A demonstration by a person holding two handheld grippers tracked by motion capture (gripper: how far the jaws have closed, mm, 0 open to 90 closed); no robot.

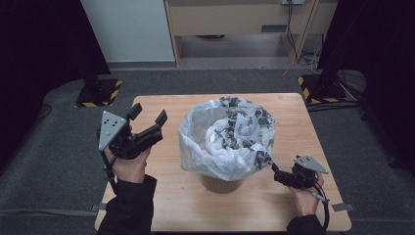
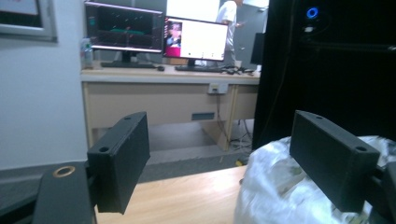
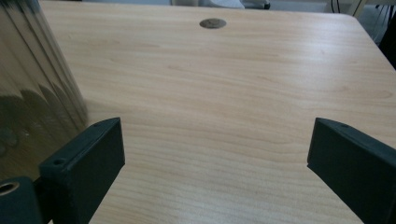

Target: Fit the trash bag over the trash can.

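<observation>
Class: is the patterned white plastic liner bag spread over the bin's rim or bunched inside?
Spread: the white plastic liner bag drapes outside the brown bin.

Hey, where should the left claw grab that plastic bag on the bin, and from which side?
Probably the folded-over rim of the plastic bag on its left side. There the film hangs loose down the bin, giving a fold to pinch. The open left claw is beside that side, so come in from the left.

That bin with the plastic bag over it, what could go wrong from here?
The bag is draped loosely over the bin, so a tug by either open gripper could pull it off the rim. The right gripper sits low beside the bin; a nudge might tip or slide it.
</observation>
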